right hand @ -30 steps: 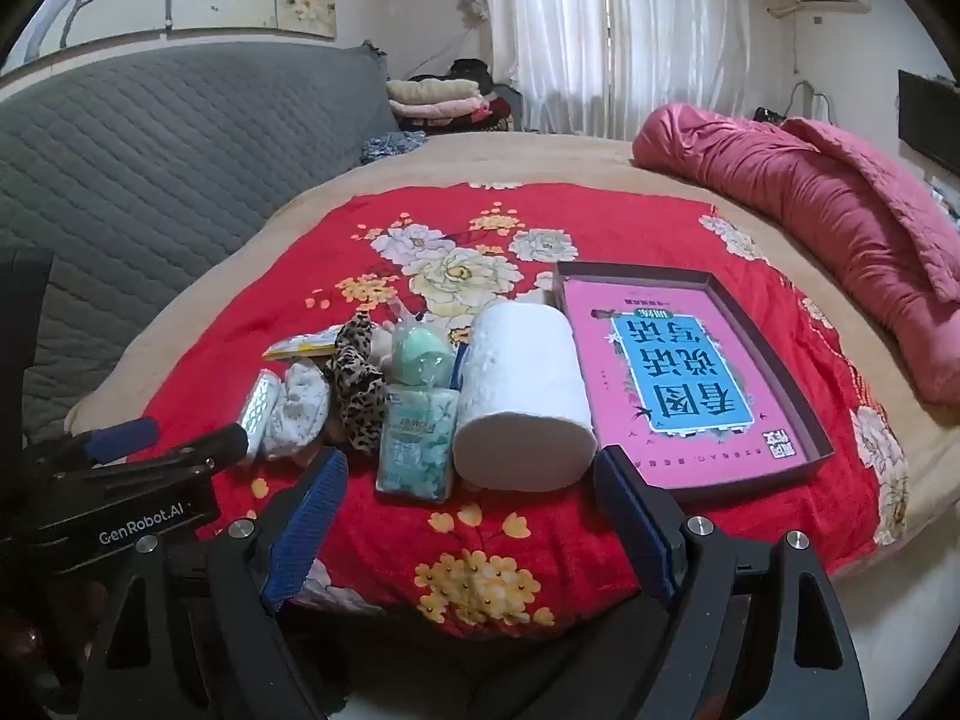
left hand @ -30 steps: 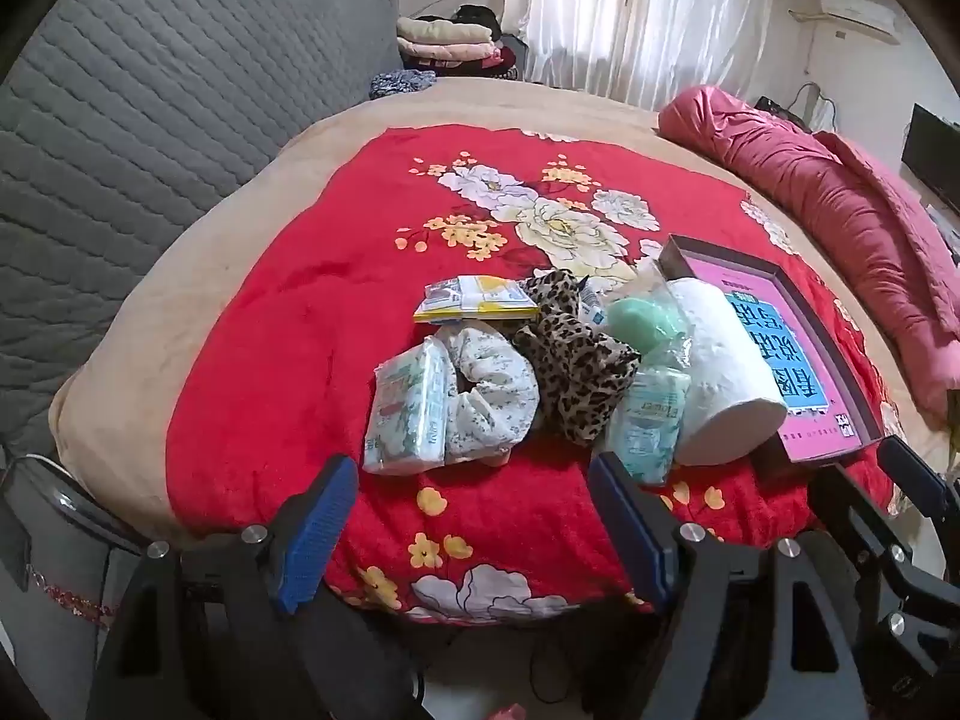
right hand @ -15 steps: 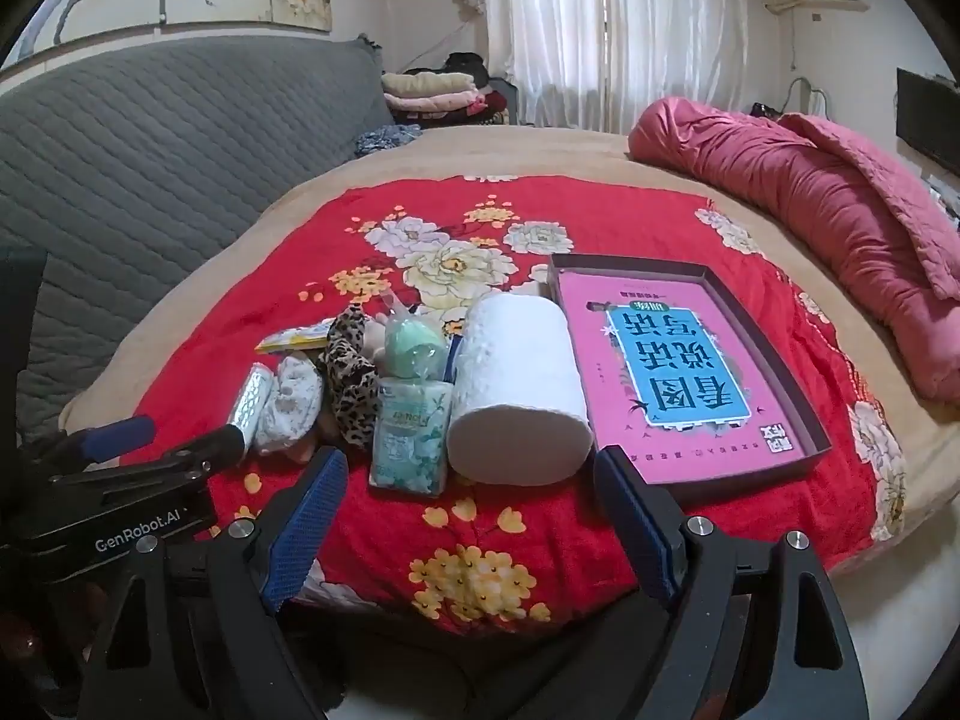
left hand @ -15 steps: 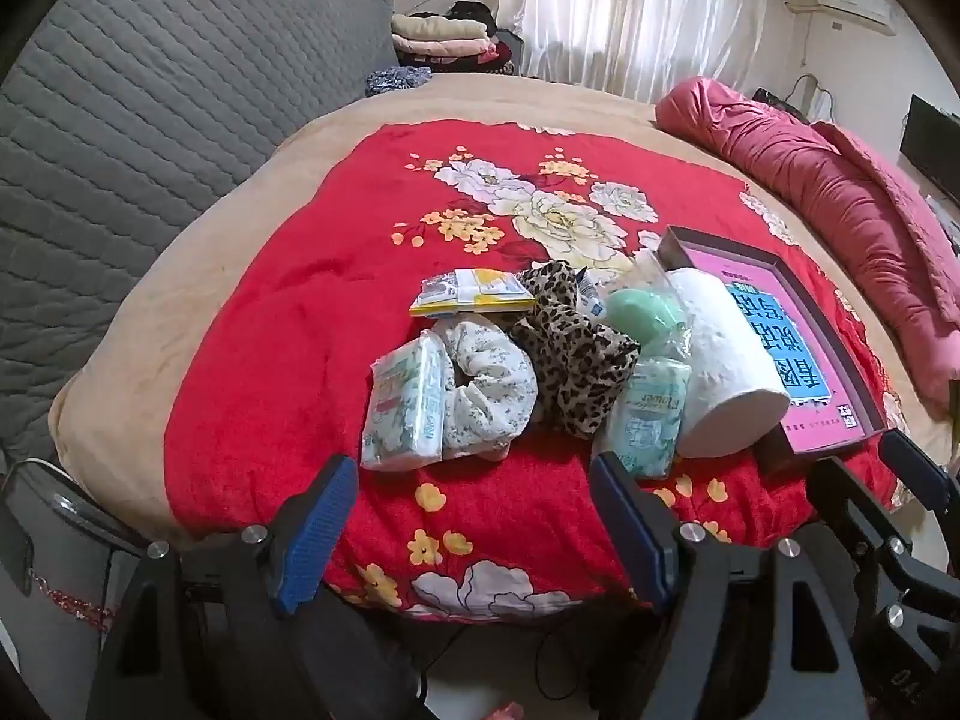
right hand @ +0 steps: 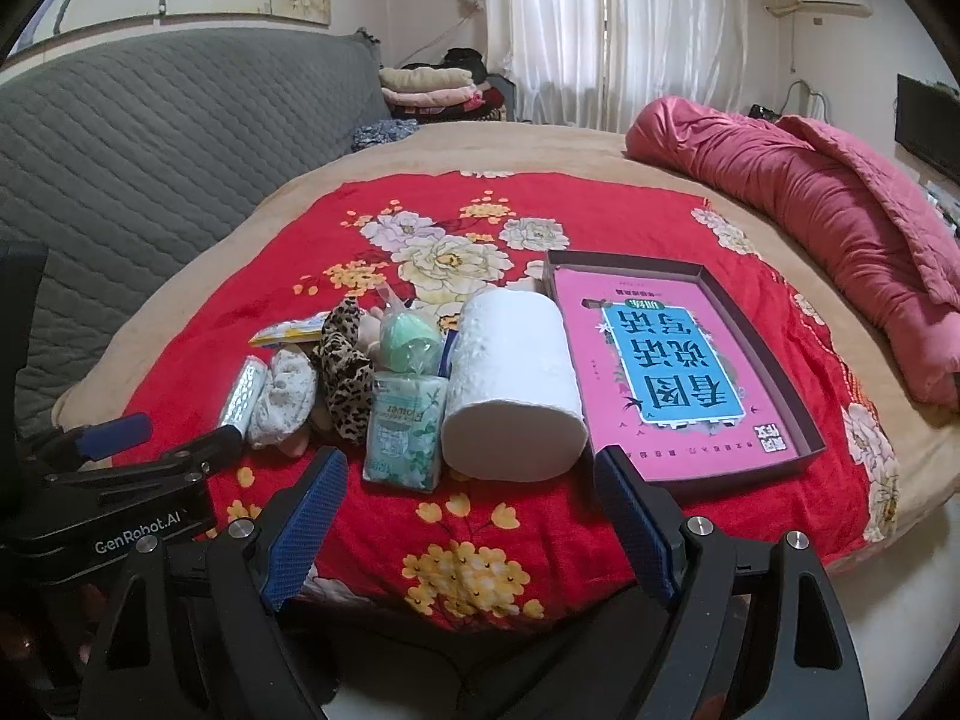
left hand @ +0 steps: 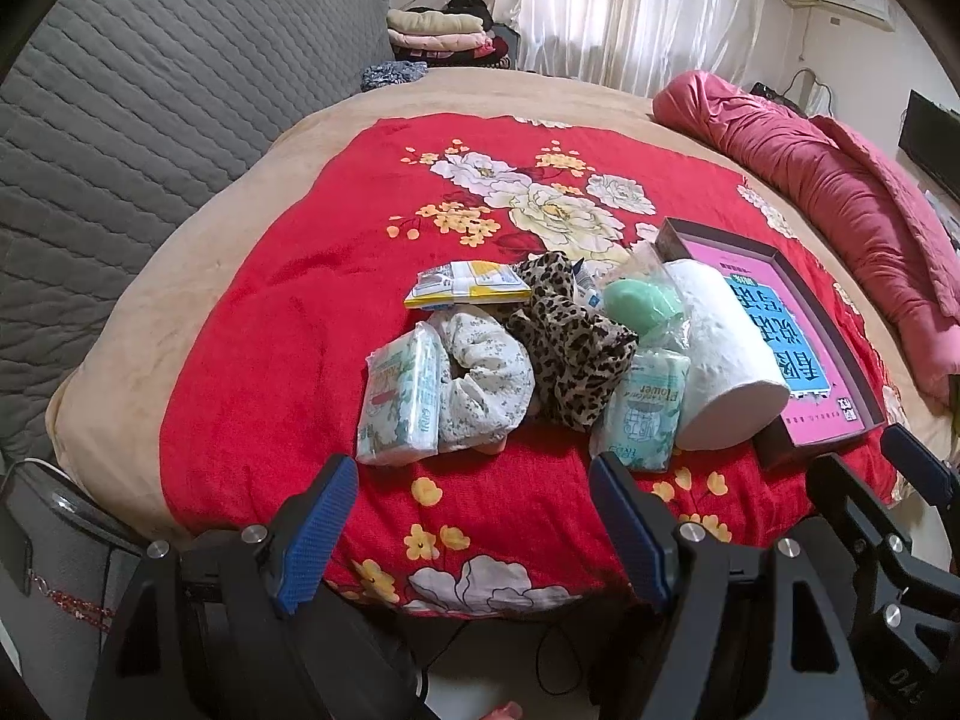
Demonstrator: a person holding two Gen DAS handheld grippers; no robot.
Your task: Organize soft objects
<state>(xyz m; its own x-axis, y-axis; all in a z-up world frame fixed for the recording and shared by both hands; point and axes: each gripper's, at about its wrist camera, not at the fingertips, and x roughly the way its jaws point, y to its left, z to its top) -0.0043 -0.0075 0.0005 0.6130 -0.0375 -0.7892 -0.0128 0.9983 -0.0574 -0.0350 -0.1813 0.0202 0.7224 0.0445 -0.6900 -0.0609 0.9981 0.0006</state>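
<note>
Soft items lie in a row on the red floral blanket (left hand: 270, 330): a tissue pack (left hand: 399, 396), a white floral scrunchie (left hand: 486, 378), a leopard scrunchie (left hand: 570, 342), a green sponge in a bag (left hand: 636, 303), a "Flower" tissue pack (left hand: 645, 417) and a white paper roll (left hand: 720, 372). The roll (right hand: 513, 384) and Flower pack (right hand: 405, 429) also show in the right wrist view. An open dark box with a pink bottom (right hand: 678, 360) lies right of the roll. My left gripper (left hand: 474, 522) and right gripper (right hand: 468, 510) are both open and empty, short of the bed's front edge.
A yellow flat packet (left hand: 465, 285) lies behind the scrunchies. A rolled pink quilt (right hand: 810, 204) lies along the right side. A grey quilted headboard (left hand: 120, 90) stands at left. Folded clothes (right hand: 429, 87) are stacked at the back. The left gripper's body (right hand: 114, 480) shows at left in the right wrist view.
Both grippers have drifted slightly, with the items shifting a little in view. Nothing was taken hold of; both stay open.
</note>
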